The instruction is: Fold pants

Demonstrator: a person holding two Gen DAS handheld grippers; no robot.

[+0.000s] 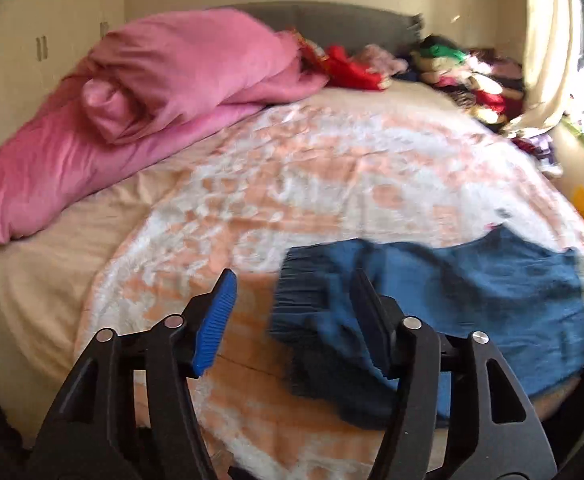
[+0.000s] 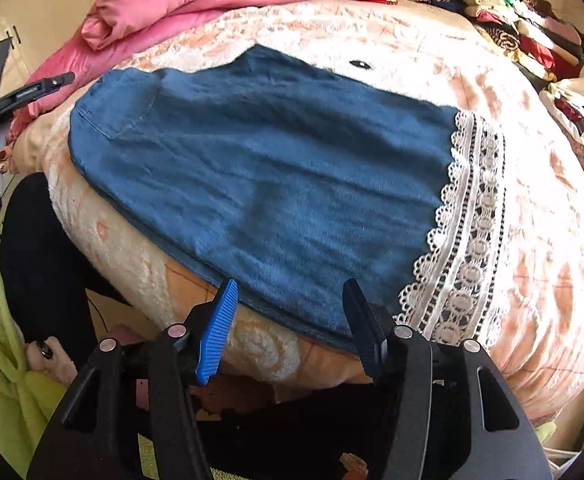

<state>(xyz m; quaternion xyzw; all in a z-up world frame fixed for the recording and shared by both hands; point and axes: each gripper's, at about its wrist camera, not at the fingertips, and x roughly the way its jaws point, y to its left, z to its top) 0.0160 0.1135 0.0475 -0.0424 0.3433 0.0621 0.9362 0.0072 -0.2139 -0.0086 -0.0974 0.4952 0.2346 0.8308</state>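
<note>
My blue pants (image 2: 259,168) lie flat mid-frame on the bed (image 2: 532,200), lace hem right; both my left tongs (image 1: 296,320) and right tongs (image 2: 292,328) spread, pinching nothing. Near edge overhangs the bed, so a sloppy grab may drag them off or bunch the fold
</note>
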